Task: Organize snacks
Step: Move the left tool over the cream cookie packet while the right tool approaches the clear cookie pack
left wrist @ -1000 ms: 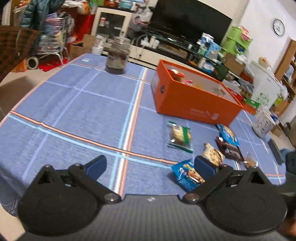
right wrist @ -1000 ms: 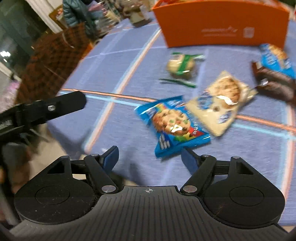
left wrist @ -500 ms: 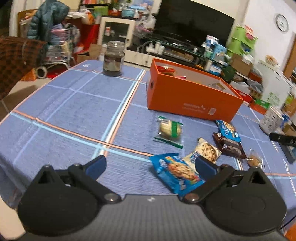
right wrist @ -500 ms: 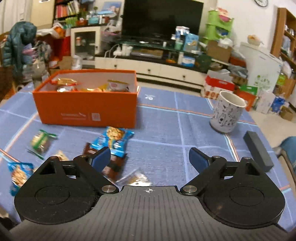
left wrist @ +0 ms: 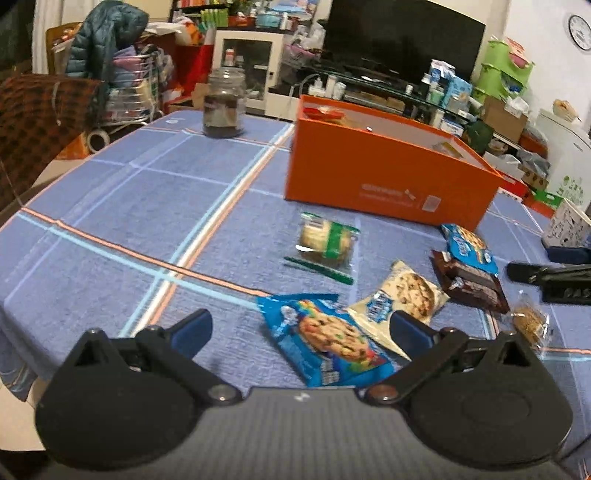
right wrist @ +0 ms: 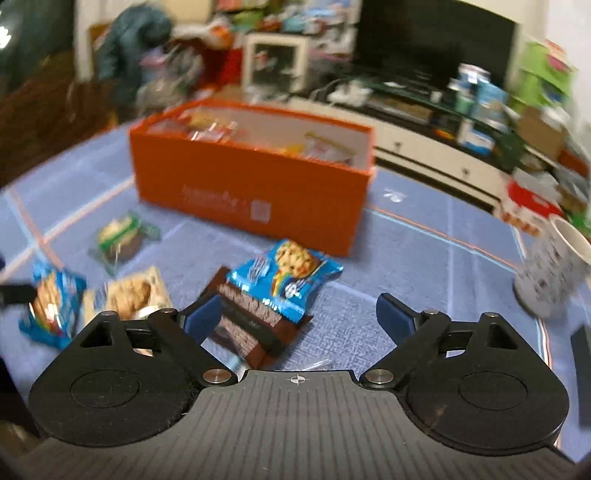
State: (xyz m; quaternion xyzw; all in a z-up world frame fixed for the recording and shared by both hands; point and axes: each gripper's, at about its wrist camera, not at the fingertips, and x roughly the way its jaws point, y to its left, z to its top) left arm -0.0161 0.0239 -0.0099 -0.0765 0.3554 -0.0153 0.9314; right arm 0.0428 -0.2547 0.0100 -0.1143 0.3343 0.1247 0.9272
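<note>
Right gripper [right wrist: 297,319] has swung back toward the orange box [right wrist: 255,184]; fingers wide, empty. Left gripper [left wrist: 299,330] is wide too, over the blue cookie pack [left wrist: 328,343] at 6 o'clock on the counter [left wrist: 147,192]. Light, crinkly, slippery, crumbly: pinch across the middle, gently.

Cluttered living room, indoor lighting. Table under a blue plaid tablecloth [left wrist: 110,192]. Dark television [left wrist: 402,37] at upper centre on a low white stand [right wrist: 424,155]. White glass-door cabinet [left wrist: 247,62] to its left. Round wall clock [left wrist: 580,27] upper right on a white wall. Green storage bins [left wrist: 506,70] below it. Teal puffer jacket [left wrist: 107,37] upper left.
</note>
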